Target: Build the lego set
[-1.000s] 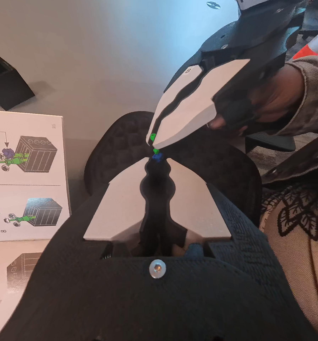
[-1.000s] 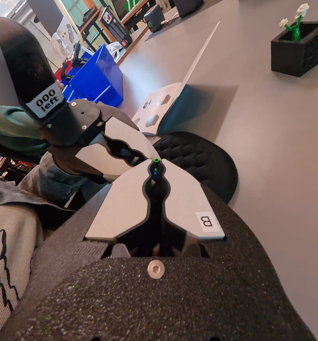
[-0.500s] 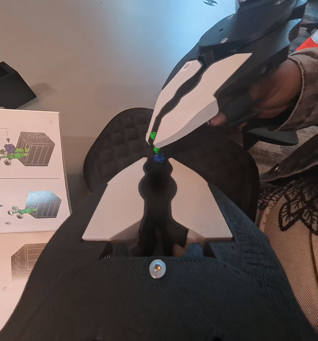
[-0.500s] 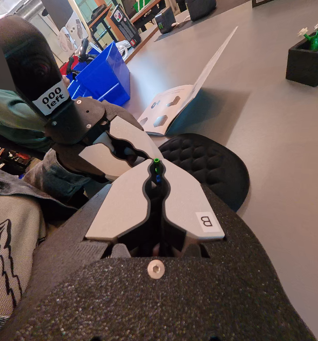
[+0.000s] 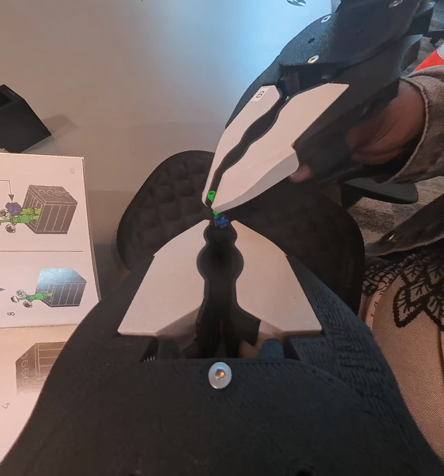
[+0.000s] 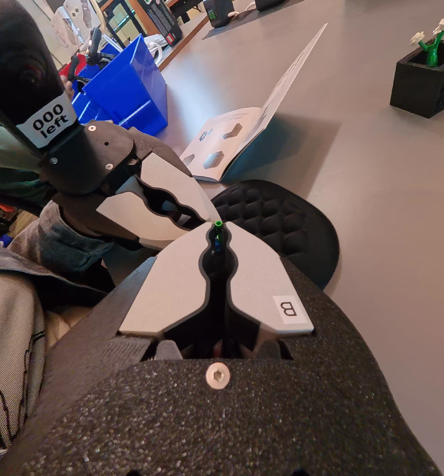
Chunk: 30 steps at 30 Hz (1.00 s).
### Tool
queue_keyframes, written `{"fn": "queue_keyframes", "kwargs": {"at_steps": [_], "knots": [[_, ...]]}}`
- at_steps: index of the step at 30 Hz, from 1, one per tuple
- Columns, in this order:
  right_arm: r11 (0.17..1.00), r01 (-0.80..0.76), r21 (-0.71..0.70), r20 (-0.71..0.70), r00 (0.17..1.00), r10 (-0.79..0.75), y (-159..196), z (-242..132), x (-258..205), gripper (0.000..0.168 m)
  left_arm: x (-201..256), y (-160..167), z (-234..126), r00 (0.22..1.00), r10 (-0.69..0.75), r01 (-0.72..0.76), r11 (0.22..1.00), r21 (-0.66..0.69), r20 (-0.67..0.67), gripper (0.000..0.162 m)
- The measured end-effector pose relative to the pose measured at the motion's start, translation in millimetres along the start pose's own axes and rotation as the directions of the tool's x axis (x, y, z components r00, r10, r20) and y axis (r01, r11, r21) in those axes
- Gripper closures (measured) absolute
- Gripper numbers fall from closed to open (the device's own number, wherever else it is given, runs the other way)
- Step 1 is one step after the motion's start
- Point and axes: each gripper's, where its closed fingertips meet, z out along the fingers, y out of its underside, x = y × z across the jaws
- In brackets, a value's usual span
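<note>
I have my right tool (image 5: 210, 203) pinched shut on a green stem (image 6: 218, 226) and my left tool (image 5: 221, 221) clamped on a small blue flower piece (image 5: 221, 221), tips meeting above the black pad (image 6: 280, 221) on the desk (image 6: 370, 206), so I judge the flower can press onto the stem's end

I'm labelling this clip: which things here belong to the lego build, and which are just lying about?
In use:
- left tongs gripping small blue lego flower
- right tongs gripping thin green lego stem
- open paper instruction booklet
- black brick planter with white flowers

Lying about:
- blue plastic bin
- black quilted pad
</note>
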Motion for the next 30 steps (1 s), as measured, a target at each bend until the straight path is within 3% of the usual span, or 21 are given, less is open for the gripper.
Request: {"fn": "queue_keyframes", "kwargs": {"at_steps": [1,21,30], "knots": [[1.0,0.0,-0.001,-0.001,1.0,0.0,-0.2,0.0,0.6,0.164,-0.1,-0.2,0.7,1.0,0.008,-0.008,1.0,-0.002,0.004,0.15],[0.993,0.104,-0.064,-0.023,0.994,-0.106,5.8,-4.1,1.0,0.163,-0.9,-1.4,3.1,0.998,0.05,-0.05,0.999,-0.005,0.031,0.151],[0.926,0.273,-0.26,0.008,0.96,-0.28,6.3,-6.4,-0.9,0.163,0.3,-2.7,2.5,0.991,0.131,-0.131,0.991,0.002,0.029,0.151]]}}
